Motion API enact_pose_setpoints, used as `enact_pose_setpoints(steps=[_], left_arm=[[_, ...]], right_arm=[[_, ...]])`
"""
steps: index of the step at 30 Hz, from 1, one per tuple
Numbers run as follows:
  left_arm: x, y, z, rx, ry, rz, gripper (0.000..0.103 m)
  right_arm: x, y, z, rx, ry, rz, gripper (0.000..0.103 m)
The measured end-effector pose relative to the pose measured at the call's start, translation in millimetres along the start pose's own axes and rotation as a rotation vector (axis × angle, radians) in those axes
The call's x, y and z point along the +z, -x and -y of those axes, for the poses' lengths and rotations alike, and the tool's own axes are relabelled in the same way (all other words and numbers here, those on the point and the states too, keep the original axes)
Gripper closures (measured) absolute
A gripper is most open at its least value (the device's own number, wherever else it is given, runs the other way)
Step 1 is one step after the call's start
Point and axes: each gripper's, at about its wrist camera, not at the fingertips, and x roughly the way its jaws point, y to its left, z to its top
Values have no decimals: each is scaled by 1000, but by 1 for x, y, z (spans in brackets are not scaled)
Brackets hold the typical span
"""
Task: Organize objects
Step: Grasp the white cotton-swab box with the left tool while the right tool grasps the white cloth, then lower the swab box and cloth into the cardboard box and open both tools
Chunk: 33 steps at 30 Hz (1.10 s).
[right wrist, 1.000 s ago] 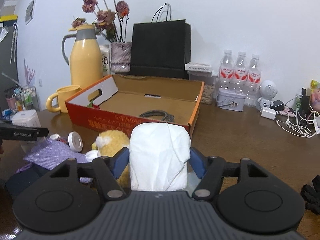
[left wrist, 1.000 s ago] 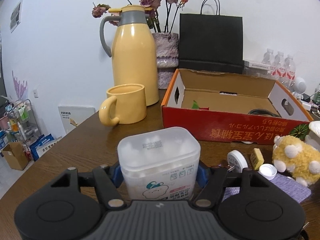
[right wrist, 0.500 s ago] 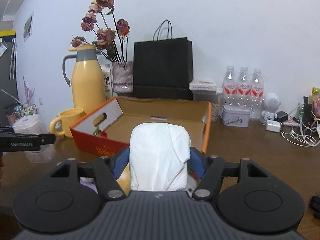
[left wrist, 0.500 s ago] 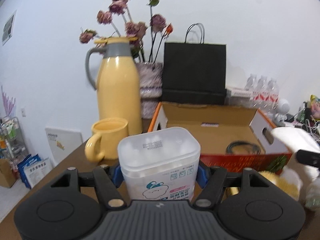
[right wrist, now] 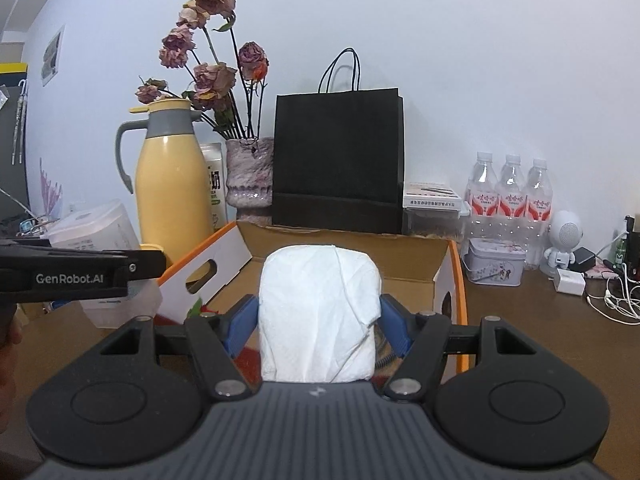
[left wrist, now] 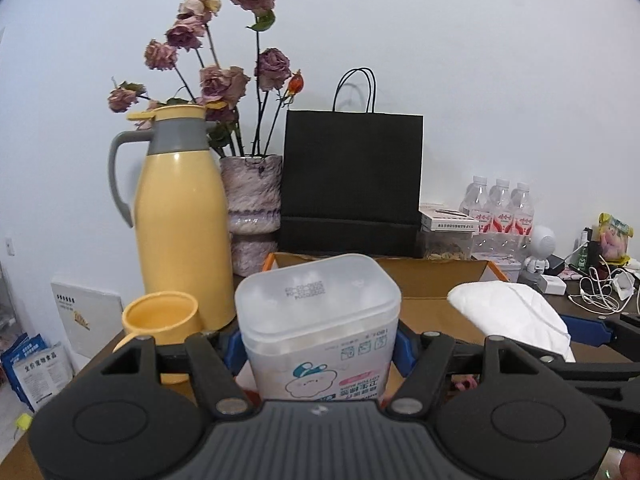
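Observation:
My left gripper [left wrist: 318, 346] is shut on a clear plastic cotton-swab box [left wrist: 318, 320] and holds it up near the front left of the open cardboard box [left wrist: 440, 280]. My right gripper [right wrist: 318, 320] is shut on a white tissue pack [right wrist: 318, 312] and holds it over the cardboard box [right wrist: 400, 256]. The tissue pack also shows at the right of the left wrist view [left wrist: 516, 320]. The swab box shows at the left of the right wrist view [right wrist: 96, 232], with the left gripper's black body in front of it.
A yellow thermos [left wrist: 180, 232], yellow mug [left wrist: 160, 320], vase of dried roses [left wrist: 252, 208] and black paper bag [left wrist: 352, 184] stand behind the box. Water bottles [right wrist: 512, 196], a tin [right wrist: 496, 268], a small white robot [right wrist: 564, 240] and cables [right wrist: 616, 300] are at the right.
Both grippers have risen and moved forward toward the cardboard box with their loads. The plush toy and small items on the table have dropped out of view.

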Motion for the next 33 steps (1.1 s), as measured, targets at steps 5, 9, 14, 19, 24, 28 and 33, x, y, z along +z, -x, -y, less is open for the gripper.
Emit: enact_pose_setpoints(steps=[5, 9, 14, 19, 24, 28, 33], left_arm=[[9, -27, 2, 3, 3, -15, 36], [12, -51, 0, 2, 29, -42, 36], [17, -77, 0, 24, 36, -57, 36], [18, -101, 1, 39, 37, -78, 36], [16, -111, 4, 46, 21, -91, 36], [15, -112, 4, 74, 7, -77, 0], [16, -106, 5, 82, -8, -46, 0]], right_arm=[[7, -25, -1, -18, -8, -6, 36], [12, -46, 3, -46, -13, -15, 36], [16, -71, 9, -71, -24, -45, 36], [15, -87, 12, -85, -31, -80, 36], [11, -93, 13, -96, -21, -105, 33], [9, -95, 12, -114, -8, -127, 13], [9, -91, 10, -138, 6, -119, 0]])
